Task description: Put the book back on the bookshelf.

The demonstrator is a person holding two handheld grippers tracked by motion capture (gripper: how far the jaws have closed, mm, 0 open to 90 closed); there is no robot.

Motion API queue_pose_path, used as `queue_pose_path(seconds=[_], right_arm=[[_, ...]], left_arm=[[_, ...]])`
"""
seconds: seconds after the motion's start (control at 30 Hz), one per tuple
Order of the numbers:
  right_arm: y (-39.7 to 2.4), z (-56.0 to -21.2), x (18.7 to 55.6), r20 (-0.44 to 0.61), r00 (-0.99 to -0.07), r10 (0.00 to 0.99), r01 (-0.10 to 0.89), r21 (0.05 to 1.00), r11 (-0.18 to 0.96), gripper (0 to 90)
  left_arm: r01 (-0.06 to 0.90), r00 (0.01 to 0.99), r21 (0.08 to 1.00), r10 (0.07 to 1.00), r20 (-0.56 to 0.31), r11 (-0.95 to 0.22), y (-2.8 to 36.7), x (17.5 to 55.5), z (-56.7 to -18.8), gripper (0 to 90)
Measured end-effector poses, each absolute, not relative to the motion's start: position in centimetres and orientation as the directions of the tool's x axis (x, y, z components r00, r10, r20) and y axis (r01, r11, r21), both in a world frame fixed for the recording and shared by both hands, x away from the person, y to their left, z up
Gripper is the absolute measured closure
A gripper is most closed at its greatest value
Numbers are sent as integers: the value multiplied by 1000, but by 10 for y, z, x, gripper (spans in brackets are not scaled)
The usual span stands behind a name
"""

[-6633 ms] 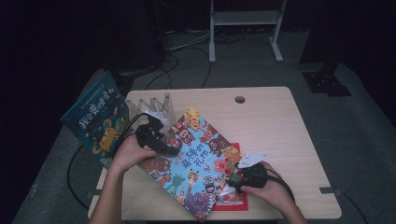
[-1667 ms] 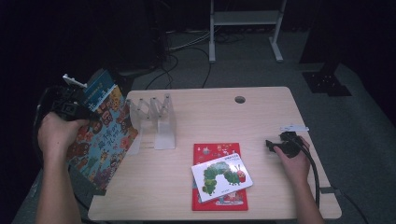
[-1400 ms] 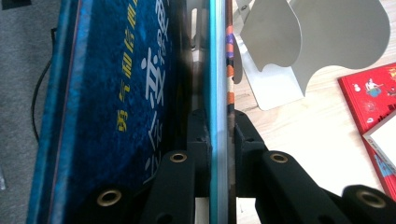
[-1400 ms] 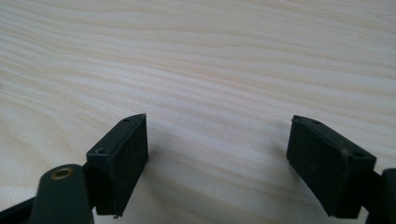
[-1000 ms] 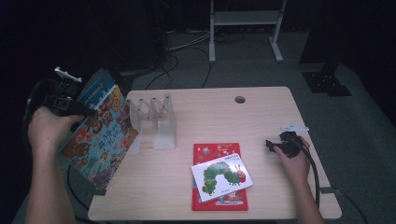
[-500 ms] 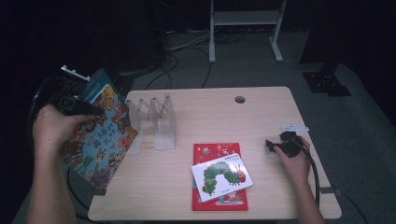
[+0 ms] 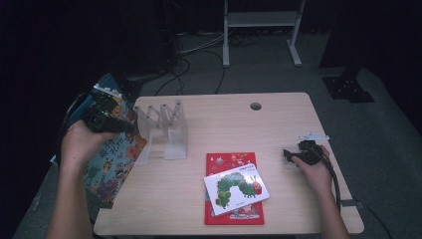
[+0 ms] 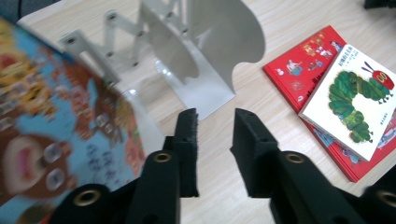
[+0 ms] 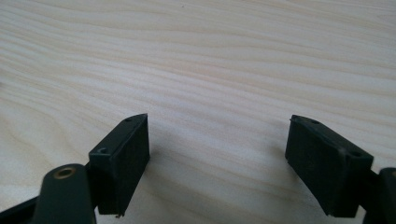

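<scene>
The left gripper (image 7: 107, 119) is held at the table's left edge, beside the large colourful picture book (image 7: 112, 159) that leans off that edge against the clear folding book rack (image 7: 164, 130). In the left gripper view its two black jaws stand a narrow gap apart, having just been opening, with nothing between the pads; the blurred book cover (image 8: 60, 130) lies just to one side of them and the rack's curved clear panel (image 8: 210, 51) stands ahead. Whether the nearer pad touches the book cannot be told.

A second blue book (image 7: 102, 87) stands behind the left hand, partly hidden.

The light wooden table (image 7: 278, 124) carries a red flat picture book (image 7: 234, 211) near its front edge, and a smaller white book with a green caterpillar (image 7: 236, 189) lies slanted on top of it, touching. Both show again in the left gripper view, well apart from the jaws.

The right gripper (image 7: 293, 154) rests on the table towards its right side, held in the person's right hand (image 7: 313, 169). In the right gripper view its jaws stand wide apart over bare wood, holding nothing
</scene>
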State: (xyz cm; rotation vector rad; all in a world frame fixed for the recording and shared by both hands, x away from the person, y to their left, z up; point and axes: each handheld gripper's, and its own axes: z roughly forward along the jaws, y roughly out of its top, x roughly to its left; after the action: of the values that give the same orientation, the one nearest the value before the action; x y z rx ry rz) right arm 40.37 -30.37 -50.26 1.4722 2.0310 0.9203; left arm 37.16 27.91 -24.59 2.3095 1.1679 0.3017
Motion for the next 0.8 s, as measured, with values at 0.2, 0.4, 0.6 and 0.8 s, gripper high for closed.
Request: queue_pose_path(seconds=[0.2,0.4,0.6,0.8], right_arm=[[-304,-502,402,15,-314,949,635,747,198,240],[-302,-499,398,12,-330,944,640,738,215,335],[-293,-493,384,17,-377,926,622,745,240,347],[-281,-488,365,27,-427,904,604,752,263,337]], left_arm=[[623,678,551,734,-27,-555,259,375,-265,574],[615,703,540,710,-45,-574,239,379,-289,512],[596,727,531,686,-36,-603,222,380,-316,461],[577,748,517,663,-24,-632,208,381,-342,432]])
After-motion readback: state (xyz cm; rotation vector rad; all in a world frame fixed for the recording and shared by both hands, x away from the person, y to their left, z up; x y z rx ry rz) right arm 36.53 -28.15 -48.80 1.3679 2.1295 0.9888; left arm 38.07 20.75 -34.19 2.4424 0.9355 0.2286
